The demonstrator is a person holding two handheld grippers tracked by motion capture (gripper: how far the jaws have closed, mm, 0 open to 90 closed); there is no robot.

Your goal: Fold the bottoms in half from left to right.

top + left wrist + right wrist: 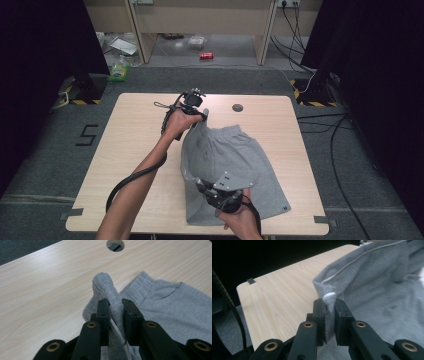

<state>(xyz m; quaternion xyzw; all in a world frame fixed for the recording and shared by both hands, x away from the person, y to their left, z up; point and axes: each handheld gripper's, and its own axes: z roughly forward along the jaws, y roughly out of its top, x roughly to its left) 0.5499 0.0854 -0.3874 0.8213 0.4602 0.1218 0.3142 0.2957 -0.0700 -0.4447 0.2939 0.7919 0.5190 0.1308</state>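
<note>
On the high view we see the left tool (198, 114) w/ the person's left hand (178, 122) near the far edge of the tabletop (135, 140), a bit left of centre. Its jaws pinch a bunched edge of the grey shorts (227, 160). In the left gripper view that tool (115, 308) has the ribbed fabric squeezed between both black jaws, a rolled tip of cloth poking up past them. The shorts (170, 307) spread off to the right there, and a round cable hole (115, 245) sits in the tabletop (45, 290) beyond.

The shorts lie on the right half of the tabletop, running from near the far edge to the near edge, left side lifted off the wood btwn the two tools.

The right tool (204, 187) is by the near edge, right of centre, w/ the right hand (242, 220) behind it. In the right gripper view this tool (329, 311) clamps a hemmed fold of the shorts (382, 277), jaws pressed on cloth; the tabletop (282, 297) corner shows at left.
</note>
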